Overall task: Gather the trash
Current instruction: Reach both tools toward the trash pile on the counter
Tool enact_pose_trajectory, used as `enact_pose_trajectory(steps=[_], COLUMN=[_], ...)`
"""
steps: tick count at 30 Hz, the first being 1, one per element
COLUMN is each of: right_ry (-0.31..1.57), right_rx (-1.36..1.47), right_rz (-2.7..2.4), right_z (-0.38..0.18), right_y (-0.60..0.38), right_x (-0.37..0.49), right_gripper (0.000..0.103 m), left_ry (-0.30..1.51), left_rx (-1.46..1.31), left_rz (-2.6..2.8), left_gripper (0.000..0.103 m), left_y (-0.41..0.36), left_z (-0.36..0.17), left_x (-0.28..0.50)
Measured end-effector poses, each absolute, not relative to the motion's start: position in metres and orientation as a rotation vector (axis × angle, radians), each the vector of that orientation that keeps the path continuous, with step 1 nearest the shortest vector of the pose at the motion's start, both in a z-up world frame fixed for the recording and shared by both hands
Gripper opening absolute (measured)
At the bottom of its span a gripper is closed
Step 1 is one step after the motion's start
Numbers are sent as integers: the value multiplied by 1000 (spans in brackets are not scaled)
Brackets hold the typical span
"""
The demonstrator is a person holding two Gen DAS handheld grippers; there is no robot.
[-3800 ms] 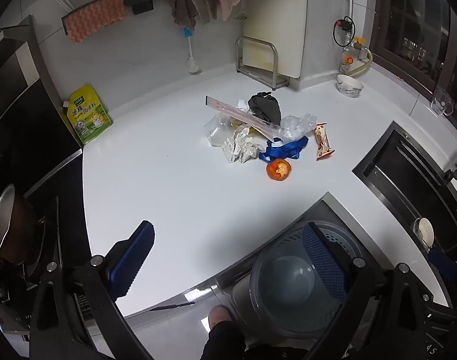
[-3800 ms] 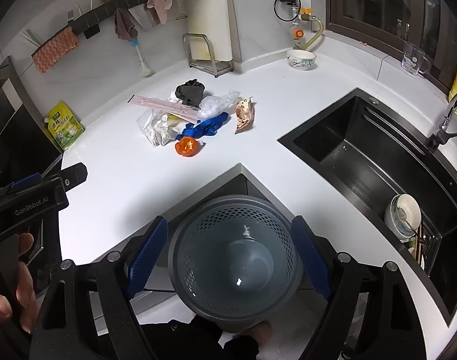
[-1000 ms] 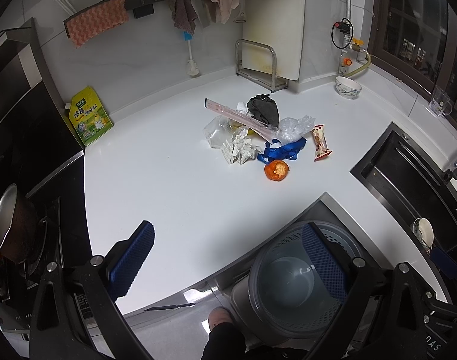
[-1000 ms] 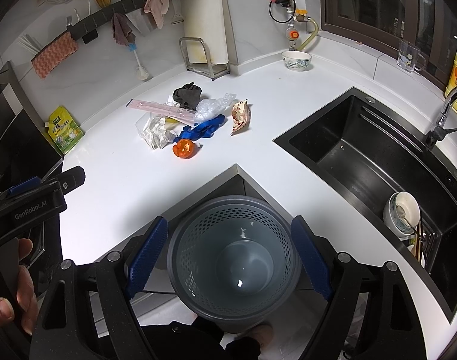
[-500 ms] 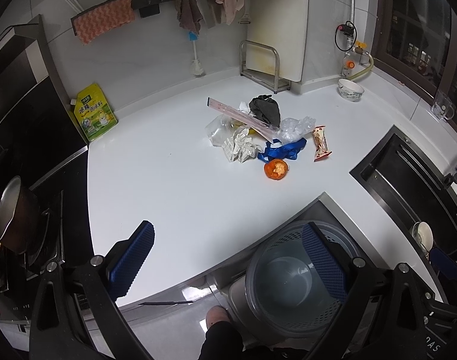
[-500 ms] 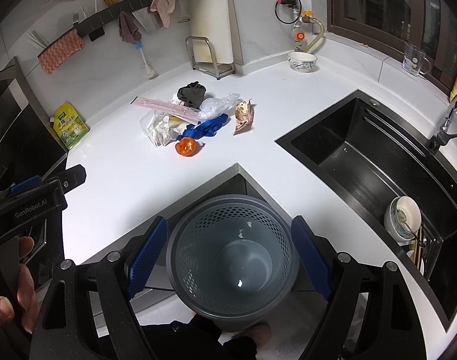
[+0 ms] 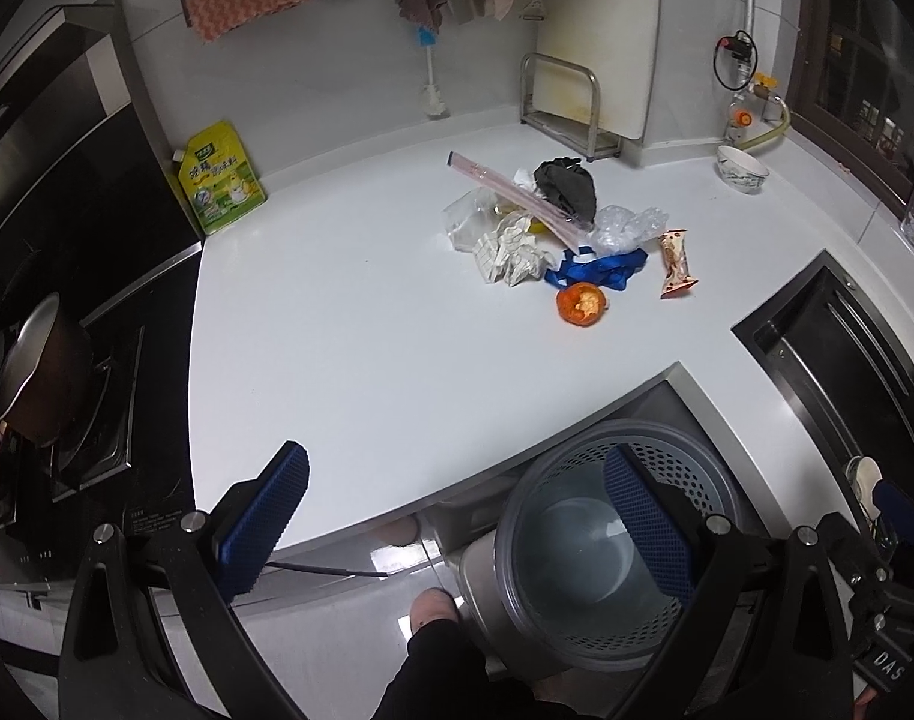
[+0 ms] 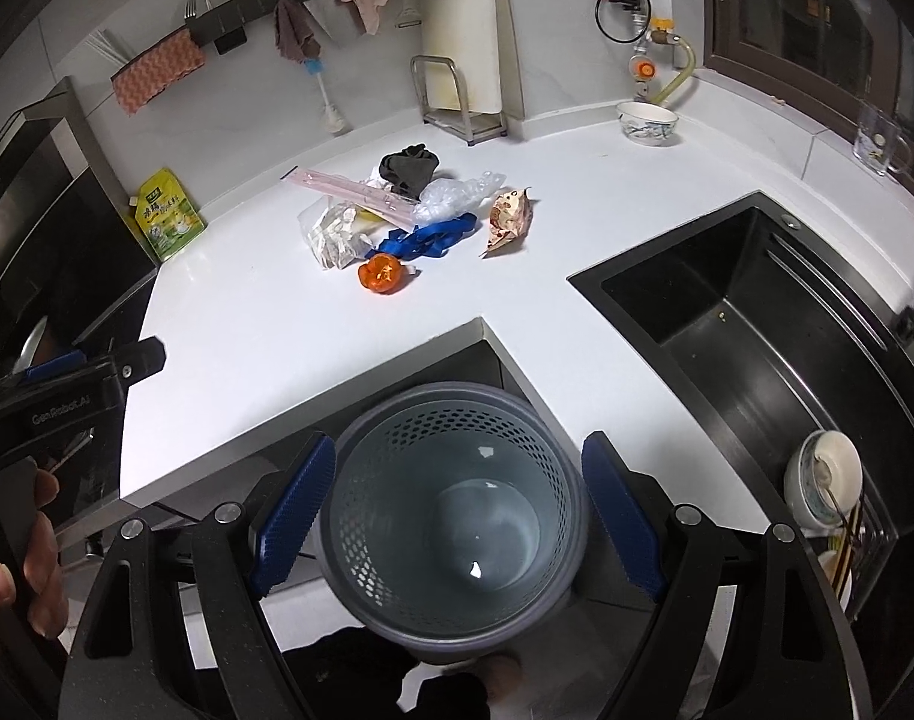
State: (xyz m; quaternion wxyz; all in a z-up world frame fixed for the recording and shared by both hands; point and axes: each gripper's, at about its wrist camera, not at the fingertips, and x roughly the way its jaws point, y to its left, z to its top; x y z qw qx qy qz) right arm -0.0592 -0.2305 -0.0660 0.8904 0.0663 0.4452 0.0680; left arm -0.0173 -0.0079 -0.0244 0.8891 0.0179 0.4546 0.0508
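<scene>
Hovering both grippers, left gripper (image 7: 457, 525) and right gripper (image 8: 457, 507), jaws wide, empty, over grey bin (image 8: 450, 396) at lower frame. Trash pile (image 8: 408, 213) mid-bench, upper centre: light, crinkly; I'd pinch the orange peel (image 8: 381, 274) first.

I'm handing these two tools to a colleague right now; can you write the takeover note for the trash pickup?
Left tool: open, empty, above the counter edge.
Right tool: open, empty, above the bin.
Bin: on the floor in the counter's corner notch, nothing in it.
Trash pile, mid-counter: orange peel nearest, blue strap, snack wrapper, crumpled paper, clear plastic, black cloth.
Done: nothing collected.
Left: move every piece into the bin.
</scene>
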Motion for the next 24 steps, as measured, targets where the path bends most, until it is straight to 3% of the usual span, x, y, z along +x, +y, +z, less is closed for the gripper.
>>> enact_pose_trajectory(steps=[9, 24], right_ry=[907, 927], right_rx=[156, 113], right_rz=[123, 93], right_z=[-76, -130], right_y=[-244, -242], right_x=[-1, 149], right_gripper=[80, 80], left_ry=[886, 891], left_rx=[36, -6], left_rz=[87, 53], left_gripper=[97, 97], left_y=[-7, -33], left_z=[-33, -98], left_x=[23, 127])
